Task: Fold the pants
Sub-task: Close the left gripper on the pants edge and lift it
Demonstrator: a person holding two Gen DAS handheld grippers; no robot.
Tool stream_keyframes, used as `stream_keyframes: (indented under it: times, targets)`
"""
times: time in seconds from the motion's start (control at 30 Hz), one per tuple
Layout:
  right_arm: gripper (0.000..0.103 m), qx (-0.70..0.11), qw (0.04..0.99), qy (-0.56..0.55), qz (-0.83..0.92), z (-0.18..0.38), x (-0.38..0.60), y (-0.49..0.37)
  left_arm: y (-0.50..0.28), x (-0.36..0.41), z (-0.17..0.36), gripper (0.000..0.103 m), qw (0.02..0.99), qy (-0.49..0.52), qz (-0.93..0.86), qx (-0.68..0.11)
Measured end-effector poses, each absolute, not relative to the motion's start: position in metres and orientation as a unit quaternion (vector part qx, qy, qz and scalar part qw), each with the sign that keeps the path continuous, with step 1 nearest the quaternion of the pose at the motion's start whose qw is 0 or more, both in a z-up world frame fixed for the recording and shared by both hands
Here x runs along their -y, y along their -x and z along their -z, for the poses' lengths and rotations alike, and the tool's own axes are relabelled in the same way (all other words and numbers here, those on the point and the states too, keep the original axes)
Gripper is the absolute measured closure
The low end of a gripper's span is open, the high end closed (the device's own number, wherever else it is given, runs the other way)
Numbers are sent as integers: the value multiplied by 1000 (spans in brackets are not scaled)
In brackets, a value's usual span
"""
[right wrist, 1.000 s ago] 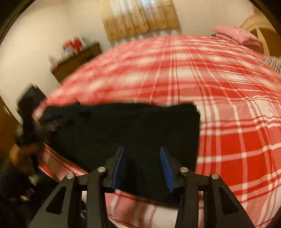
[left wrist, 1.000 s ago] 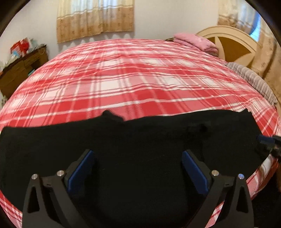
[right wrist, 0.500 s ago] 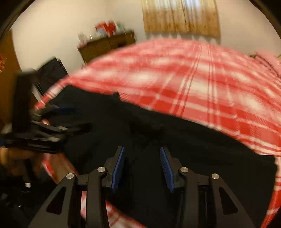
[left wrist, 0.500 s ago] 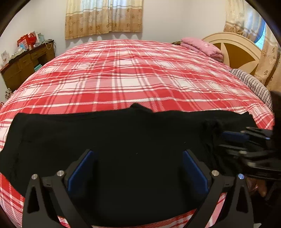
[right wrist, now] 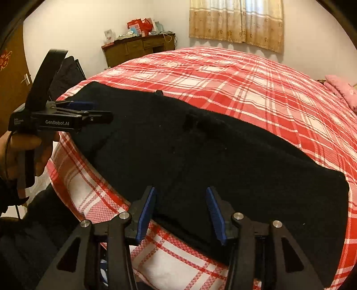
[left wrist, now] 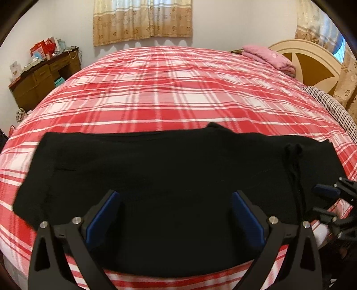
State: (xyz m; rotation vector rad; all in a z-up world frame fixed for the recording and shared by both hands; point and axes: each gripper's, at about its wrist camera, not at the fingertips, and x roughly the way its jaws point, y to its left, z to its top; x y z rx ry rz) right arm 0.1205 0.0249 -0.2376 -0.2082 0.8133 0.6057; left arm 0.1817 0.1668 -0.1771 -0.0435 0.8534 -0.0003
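Black pants [left wrist: 169, 178] on plaid bed [left wrist: 174, 89], folds indistinct (dark), near edge cropped

One pair of black pants [left wrist: 169, 178] lies on one bed [left wrist: 169, 89] with a red plaid cover. Two tools are in view: the left tool [left wrist: 176, 216] and the right tool [right wrist: 180, 212], each with two blue-padded fingers spread apart. One pink pillow [left wrist: 270, 56] sits by one headboard [left wrist: 312, 64]. There is one wooden dresser [left wrist: 42, 78], and two curtained windows [left wrist: 142, 20] show.
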Motion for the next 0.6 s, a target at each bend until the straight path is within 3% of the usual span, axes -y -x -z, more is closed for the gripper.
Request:
stream_keyframes:
  times: [0.27, 0.6]
  targets:
    - [52, -330, 901, 49, -277, 209, 4, -111, -173, -242, 149, 1, 922, -7, -79, -379]
    - [50, -322, 905, 45, -276, 206, 9, -104, -188, -324, 175, 1, 906, 105, -76, -403]
